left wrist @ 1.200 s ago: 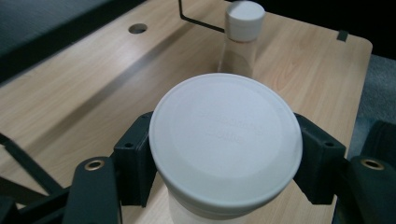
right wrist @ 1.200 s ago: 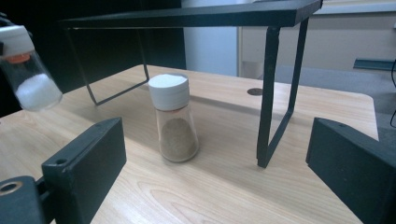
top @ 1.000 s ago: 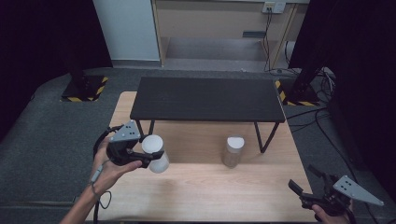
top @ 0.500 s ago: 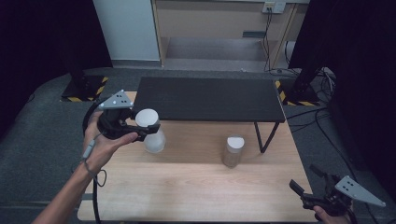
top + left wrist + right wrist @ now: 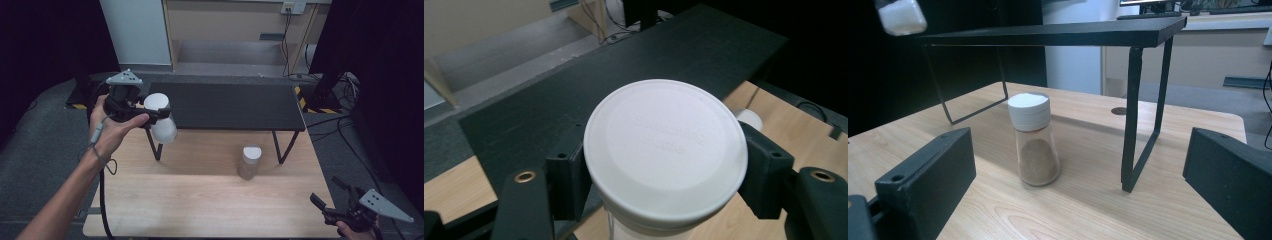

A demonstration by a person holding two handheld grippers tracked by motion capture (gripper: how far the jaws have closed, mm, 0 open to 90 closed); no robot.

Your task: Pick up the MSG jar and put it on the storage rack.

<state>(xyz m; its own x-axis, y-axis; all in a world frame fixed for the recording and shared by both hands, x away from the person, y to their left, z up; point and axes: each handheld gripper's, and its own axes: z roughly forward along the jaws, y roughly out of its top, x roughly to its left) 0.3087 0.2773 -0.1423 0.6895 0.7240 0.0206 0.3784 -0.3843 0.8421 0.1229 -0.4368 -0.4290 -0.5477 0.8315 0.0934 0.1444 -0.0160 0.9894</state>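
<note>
My left gripper [image 5: 158, 112] is shut on a white-capped seasoning bottle [image 5: 164, 130] of white powder, held in the air by the left end of the black shelf [image 5: 225, 105]. In the left gripper view its pads [image 5: 569, 185] press the neck under the round lid [image 5: 666, 150]. A second bottle [image 5: 248, 162] with brown powder stands upright on the wooden table [image 5: 200, 200] in front of the shelf. My right gripper [image 5: 326, 191] rests low at the table's near right corner. Its jaws have just been opening, and the brown bottle [image 5: 1034, 145] stands well ahead of them, untouched.
The black shelf [image 5: 1058, 32] stands on thin metal legs [image 5: 1130, 120] across the table's far half. Dark floor, cables and a pale cabinet [image 5: 140, 30] lie beyond the table. Bare wood stretches between the two grippers.
My left hand has lifted the white bottle off the table and carried it up and away, to the level of the shelf's left end. The right gripper stayed where it was.
</note>
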